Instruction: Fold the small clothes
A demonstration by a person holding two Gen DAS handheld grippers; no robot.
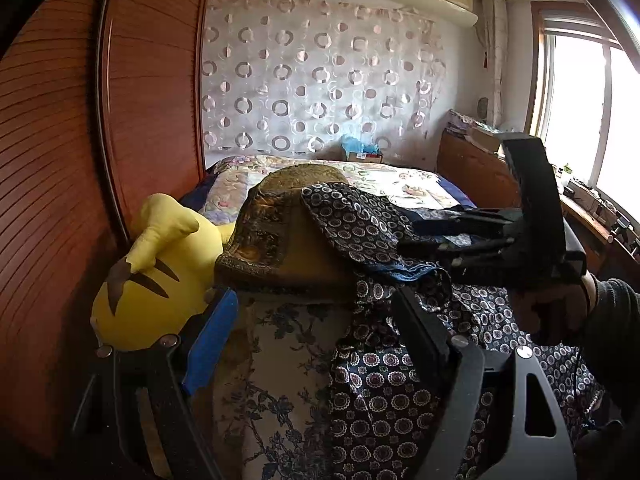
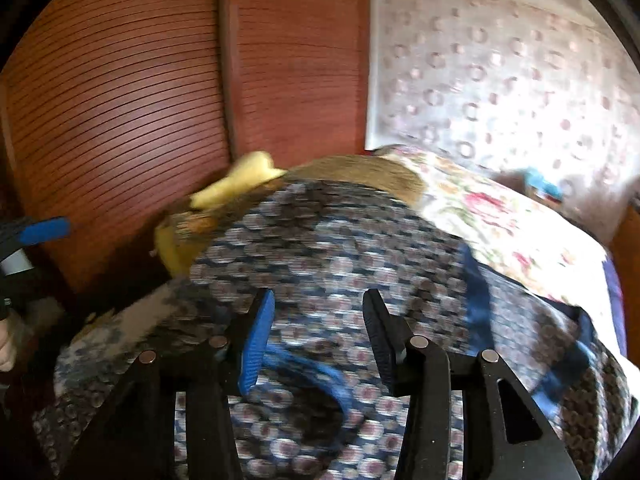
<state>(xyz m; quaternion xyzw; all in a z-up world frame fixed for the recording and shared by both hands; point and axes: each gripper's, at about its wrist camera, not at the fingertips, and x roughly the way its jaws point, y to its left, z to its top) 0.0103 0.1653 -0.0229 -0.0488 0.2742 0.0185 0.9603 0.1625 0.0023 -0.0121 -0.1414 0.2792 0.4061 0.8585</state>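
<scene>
A dark blue garment (image 1: 360, 220) (image 2: 340, 240) with a small round flower print and a blue hem lies crumpled over a brown cushion (image 1: 272, 236) and a pale cloth with blue branches (image 1: 288, 360). My left gripper (image 1: 312, 296) stands wide open low over the pale cloth, its black finger at the garment's edge and nothing between the pads. My right gripper (image 2: 318, 296) (image 1: 416, 232) hovers over the garment with its jaws apart. The cloth lies under them and a blue hem loop sits by the blue pad (image 2: 256, 344); the pads press on nothing. The right wrist view is blurred.
A yellow plush toy (image 1: 148, 280) (image 2: 240, 178) leans against the wooden wardrobe (image 1: 80, 120) at the left. Behind the cushion lies the bed with a flowered quilt (image 1: 400, 184) (image 2: 500, 216). A wooden desk (image 1: 472, 164) stands under the window at the right.
</scene>
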